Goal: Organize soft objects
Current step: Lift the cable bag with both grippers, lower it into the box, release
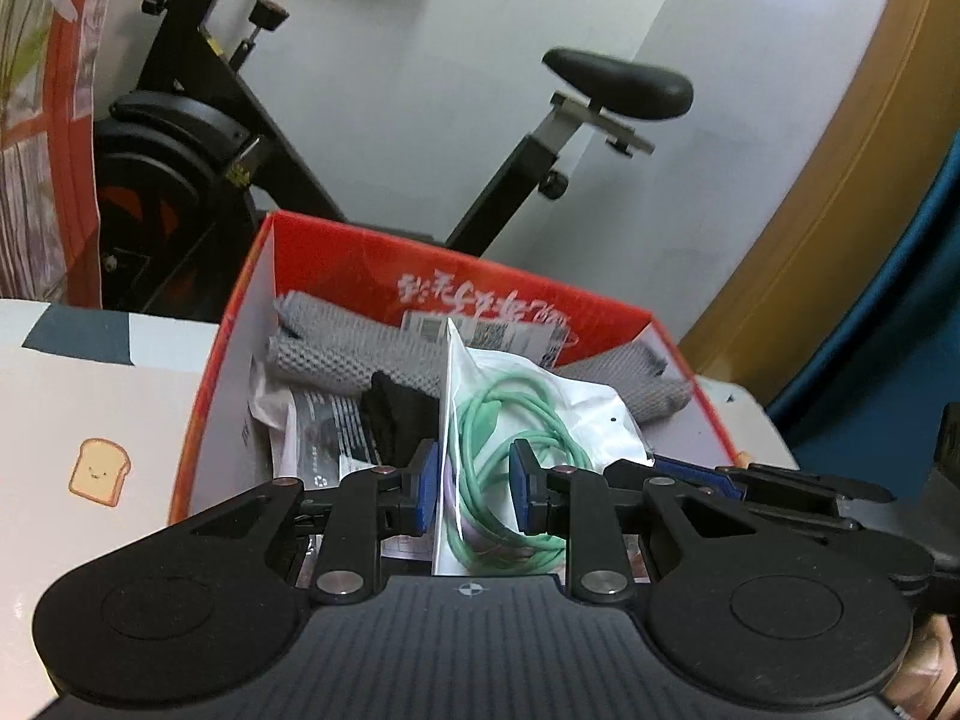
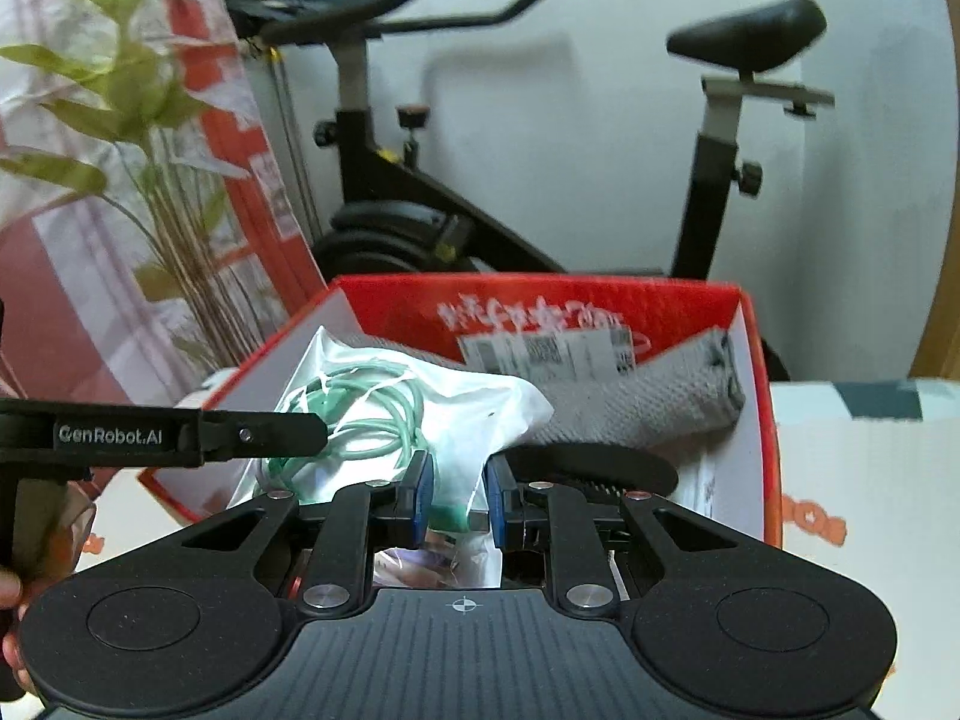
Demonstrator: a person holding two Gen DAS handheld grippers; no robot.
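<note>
1. Nearest the left wrist camera, the left gripper (image 1: 474, 495) had its blue pads pinched on a white plastic bag (image 1: 540, 402) holding a coiled green cable (image 1: 504, 462); the bag's folded edge rose between the fingers.
2. In the right wrist view, the right gripper (image 2: 459, 498) was likewise clenched on the same white plastic bag (image 2: 420, 396), gripping it at its lower edge, with the green cable (image 2: 372, 414) showing through the film. The left gripper's black finger (image 2: 264, 435) crossed in from the left edge of that view and reached the bag.
3. The bag hung over the open red box (image 1: 252, 324), above its near half, held between both grippers.
4. Inside the box, a grey knitted cloth (image 1: 354, 348) lay toward the far left corner, and a second grey piece (image 1: 648, 384) lay against the right wall. A black soft item (image 1: 396, 414) and printed white packets (image 1: 318, 426) sat beneath the bag on the box's left side.
5. A white shipping label (image 2: 546, 351) was stuck on the inner face of the box's far wall.
6. The box stood on a white surface (image 1: 90, 408) with a toast cartoon (image 1: 99, 473) printed left of the box.
7. Beyond the far wall of the box stood a black exercise bike (image 1: 198, 138) with its saddle (image 1: 618, 84) against a white wall.
8. A leafy plant (image 2: 126, 96) stood at the far left in the right wrist view.
</note>
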